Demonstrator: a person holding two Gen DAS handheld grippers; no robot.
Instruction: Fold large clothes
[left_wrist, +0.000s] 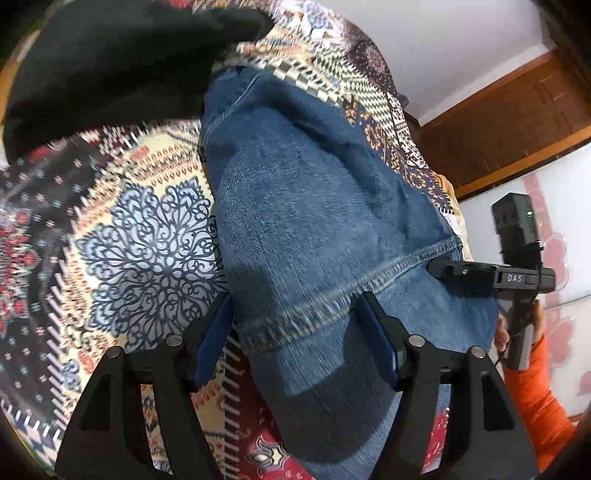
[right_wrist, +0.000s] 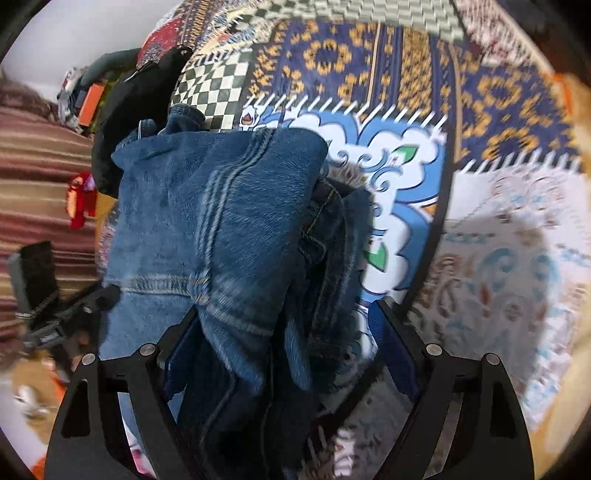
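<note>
A pair of blue jeans lies on the patterned bedspread and runs away from me in the left wrist view. My left gripper is open, its blue-padded fingers astride the near stitched hem. The right gripper's tip touches the jeans' right edge in that view. In the right wrist view the jeans are bunched and folded. My right gripper is open with the denim between its fingers. The left gripper shows at the jeans' left edge.
A black garment lies at the far end of the bed, also seen in the right wrist view. A wooden door frame and white wall stand to the right. A striped cover and a red toy lie left.
</note>
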